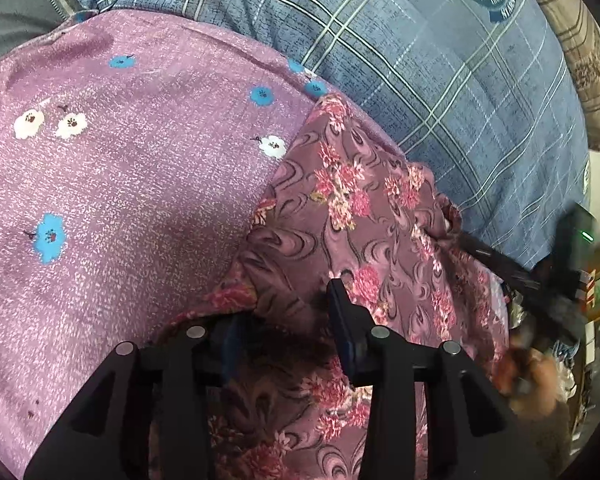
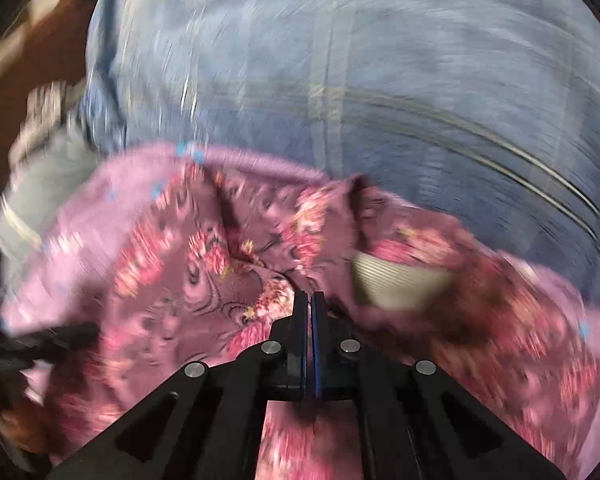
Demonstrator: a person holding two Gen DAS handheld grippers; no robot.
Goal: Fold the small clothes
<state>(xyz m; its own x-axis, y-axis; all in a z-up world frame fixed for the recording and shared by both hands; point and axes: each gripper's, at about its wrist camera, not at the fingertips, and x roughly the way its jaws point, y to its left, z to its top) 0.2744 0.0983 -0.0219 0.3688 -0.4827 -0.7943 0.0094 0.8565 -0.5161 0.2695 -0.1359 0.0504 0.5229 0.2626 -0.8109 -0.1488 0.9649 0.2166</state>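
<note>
Now the floral garment (image 1: pixel 352 216) lies bunched on the lilac cloth (image 1: pixel 132 168), over a blue checked bedsheet (image 1: pixel 440 80). The left gripper (image 1: pixel 284 312) has its fingers apart around a fold, probably to catch it. The right gripper (image 2: pixel 309 300) is pressed together; blur hides whether cloth sits between.

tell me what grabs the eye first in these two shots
The big lilac cloth with blue and white flowers fills the left of the left wrist view. A darker floral garment lies over its right edge, with the open left claw around a fold. In the blurred right wrist view, the right claw is shut at that garment, above a blue plaid sheet.
</note>
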